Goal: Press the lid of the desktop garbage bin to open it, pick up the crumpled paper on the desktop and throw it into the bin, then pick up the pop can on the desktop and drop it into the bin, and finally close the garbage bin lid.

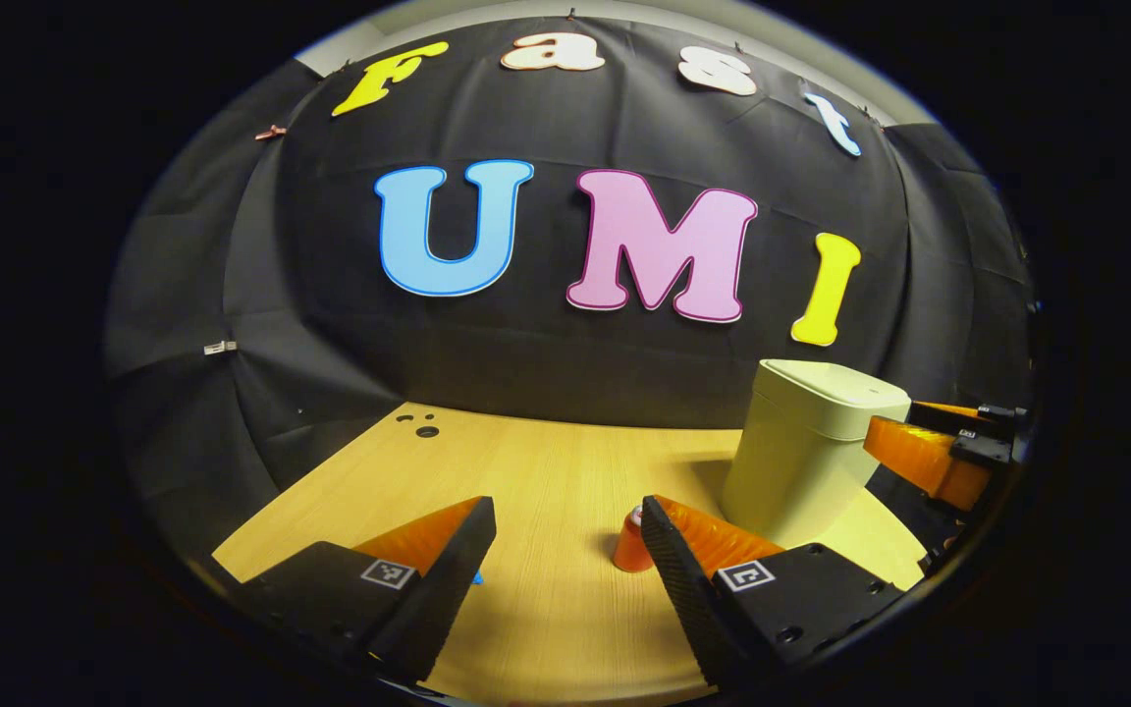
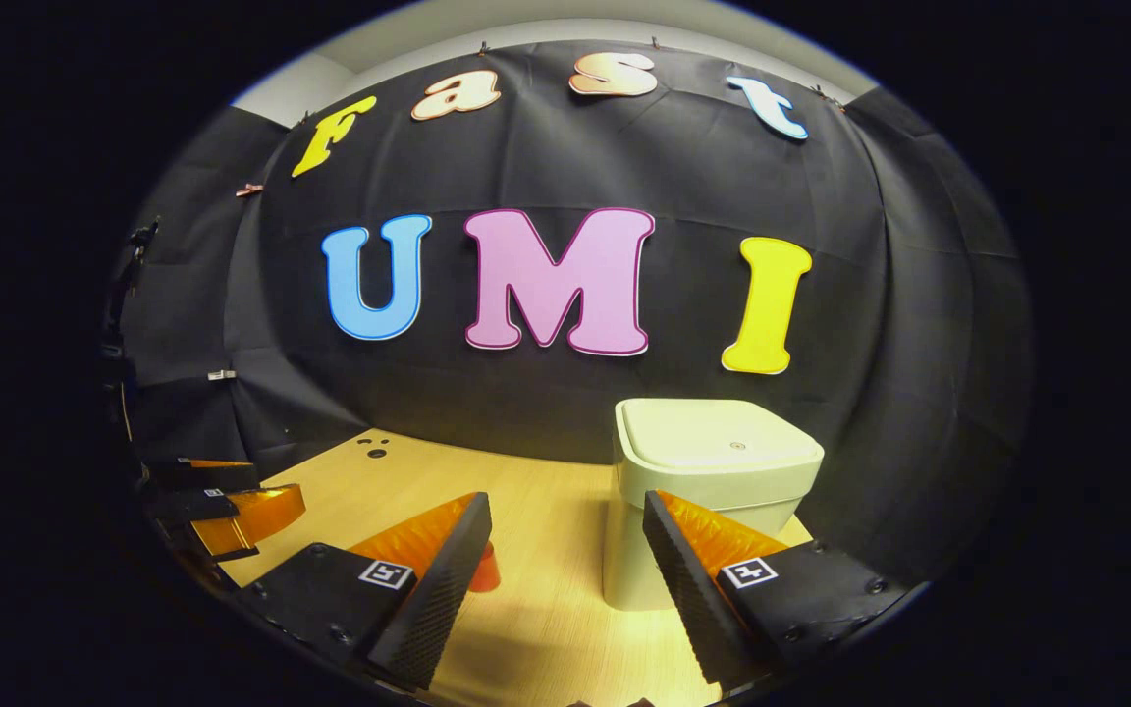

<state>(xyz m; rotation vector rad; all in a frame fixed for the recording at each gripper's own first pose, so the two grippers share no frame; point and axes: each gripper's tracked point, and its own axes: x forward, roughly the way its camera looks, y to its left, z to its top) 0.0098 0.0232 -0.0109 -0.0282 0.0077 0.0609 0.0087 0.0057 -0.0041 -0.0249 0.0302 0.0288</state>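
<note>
Left gripper (image 1: 565, 560) spread wide, nothing between the fingers — small orange pop can (image 1: 630, 542) standing just ahead, hugging the right finger. Right gripper (image 2: 565, 560) also spread and holding nothing, pale cream plastic desktop bin (image 2: 693, 511) right ahead with lid (image 2: 713, 444) flat and closed. Looks like step one — next up, pressing down on that lid. Can't spot the paper.
</note>
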